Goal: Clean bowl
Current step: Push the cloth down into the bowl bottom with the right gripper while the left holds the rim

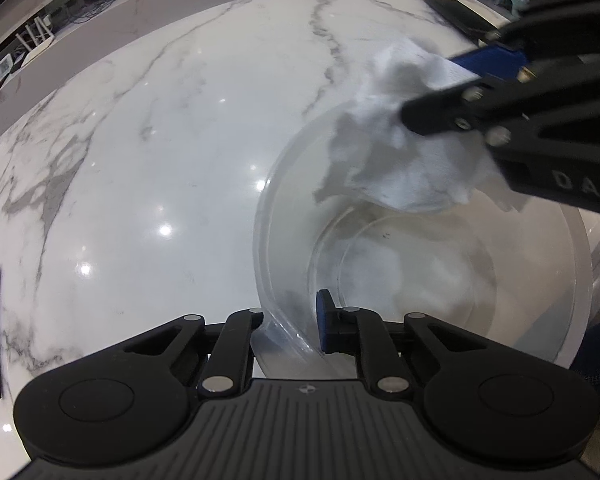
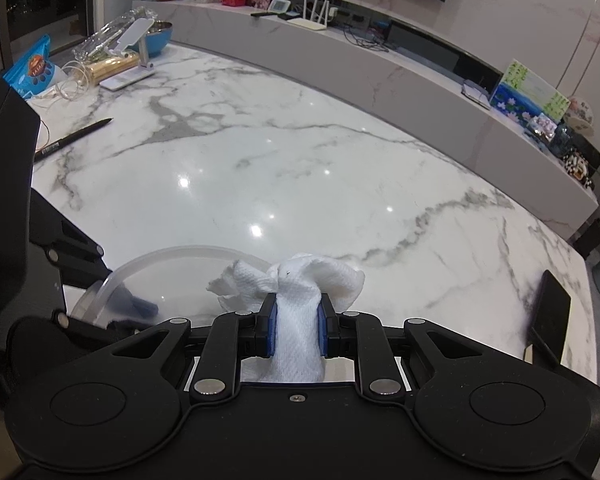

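Note:
A clear plastic bowl (image 1: pixel 268 208) stands on the white marble table (image 1: pixel 160 140), with a few dark specks on its bottom. My left gripper (image 1: pixel 290 320) is shut on the bowl's near rim, the wall pinched between its pads. My right gripper (image 2: pixel 298 320) is shut on a crumpled white paper towel (image 2: pixel 300 312). In the left wrist view that gripper (image 1: pixel 432 88) comes in from the upper right and holds the towel (image 1: pixel 380 152) over the bowl's far rim. In the right wrist view the bowl's rim (image 2: pixel 172 250) curves just left of the towel.
A black phone (image 2: pixel 550 316) lies near the table's right edge. A black pen (image 2: pixel 74 138) lies at the left. Far left stand a white phone holder (image 2: pixel 128 60), a blue bowl (image 2: pixel 158 40) and a blue snack bag (image 2: pixel 32 68). A long grey ledge (image 2: pixel 380 68) runs behind.

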`<act>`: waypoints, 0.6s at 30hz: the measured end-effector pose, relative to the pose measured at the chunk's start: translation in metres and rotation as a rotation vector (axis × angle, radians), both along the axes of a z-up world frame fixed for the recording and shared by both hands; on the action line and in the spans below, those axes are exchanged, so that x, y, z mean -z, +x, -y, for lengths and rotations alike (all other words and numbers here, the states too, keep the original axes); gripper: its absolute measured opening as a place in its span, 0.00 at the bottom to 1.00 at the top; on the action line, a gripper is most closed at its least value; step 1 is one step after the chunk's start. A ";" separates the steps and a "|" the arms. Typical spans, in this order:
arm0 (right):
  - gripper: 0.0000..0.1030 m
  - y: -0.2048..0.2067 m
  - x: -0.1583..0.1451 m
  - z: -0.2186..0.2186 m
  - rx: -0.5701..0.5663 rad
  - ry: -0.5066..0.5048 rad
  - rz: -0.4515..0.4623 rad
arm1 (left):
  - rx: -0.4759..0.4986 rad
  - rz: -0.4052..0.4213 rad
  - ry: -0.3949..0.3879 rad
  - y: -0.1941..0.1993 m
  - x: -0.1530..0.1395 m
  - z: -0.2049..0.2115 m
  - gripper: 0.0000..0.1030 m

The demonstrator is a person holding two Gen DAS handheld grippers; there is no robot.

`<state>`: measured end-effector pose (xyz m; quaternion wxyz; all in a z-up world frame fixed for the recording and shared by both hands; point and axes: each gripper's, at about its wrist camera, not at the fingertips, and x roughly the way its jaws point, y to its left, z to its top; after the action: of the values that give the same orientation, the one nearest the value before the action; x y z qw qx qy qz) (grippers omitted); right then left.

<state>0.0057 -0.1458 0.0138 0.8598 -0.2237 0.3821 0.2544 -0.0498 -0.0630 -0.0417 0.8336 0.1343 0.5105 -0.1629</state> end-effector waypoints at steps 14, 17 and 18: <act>0.16 -0.011 -0.002 -0.002 -0.019 -0.035 -0.016 | -0.177 -0.001 -0.080 -0.010 -0.019 -0.017 0.05; 0.16 -0.014 -0.002 -0.001 -0.022 -0.038 -0.035 | -0.190 -0.002 -0.084 -0.008 -0.024 -0.019 0.06; 0.16 -0.014 -0.003 -0.001 -0.025 -0.036 -0.046 | -0.195 -0.003 -0.085 -0.005 -0.025 -0.020 0.06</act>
<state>-0.0087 -0.1451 0.0163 0.8432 -0.2382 0.4035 0.2633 -0.0552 -0.0434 -0.0164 0.8497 0.0482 0.5149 -0.1025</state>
